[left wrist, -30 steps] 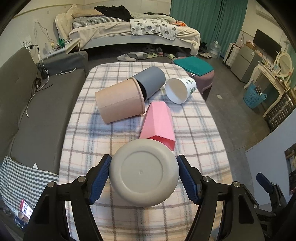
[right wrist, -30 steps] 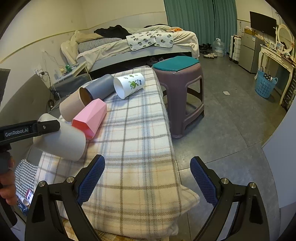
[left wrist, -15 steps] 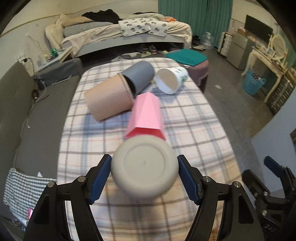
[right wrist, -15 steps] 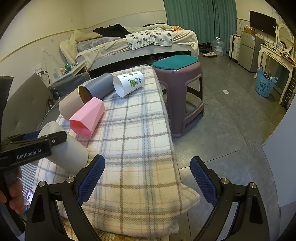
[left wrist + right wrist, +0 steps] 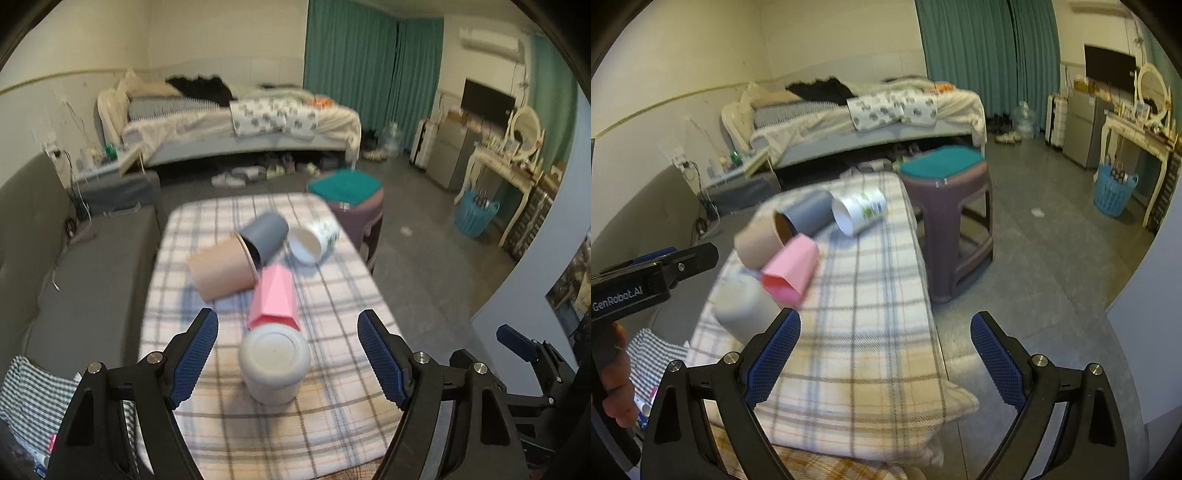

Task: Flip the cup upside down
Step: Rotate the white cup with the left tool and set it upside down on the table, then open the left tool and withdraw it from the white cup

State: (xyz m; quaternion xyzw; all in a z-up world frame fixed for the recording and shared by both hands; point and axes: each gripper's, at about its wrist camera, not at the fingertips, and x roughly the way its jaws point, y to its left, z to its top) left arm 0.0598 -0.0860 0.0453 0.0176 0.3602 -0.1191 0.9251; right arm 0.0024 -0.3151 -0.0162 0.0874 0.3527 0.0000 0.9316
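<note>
A light grey cup stands upside down, base up, on the plaid cloth; it also shows in the right wrist view. My left gripper is open, pulled back above and behind the cup, not touching it. A pink cup, a tan cup, a dark grey cup and a white printed cup lie on their sides beyond it. My right gripper is open and empty over the cloth's near right edge.
A purple stool with a teal top stands at the table's right. A grey sofa runs along the left. A bed is at the back. The left gripper's body shows at the right wrist view's left.
My left gripper set the grey cup down base up on the cloth, opened, and drew back and up. The right gripper stayed open and barely moved.
</note>
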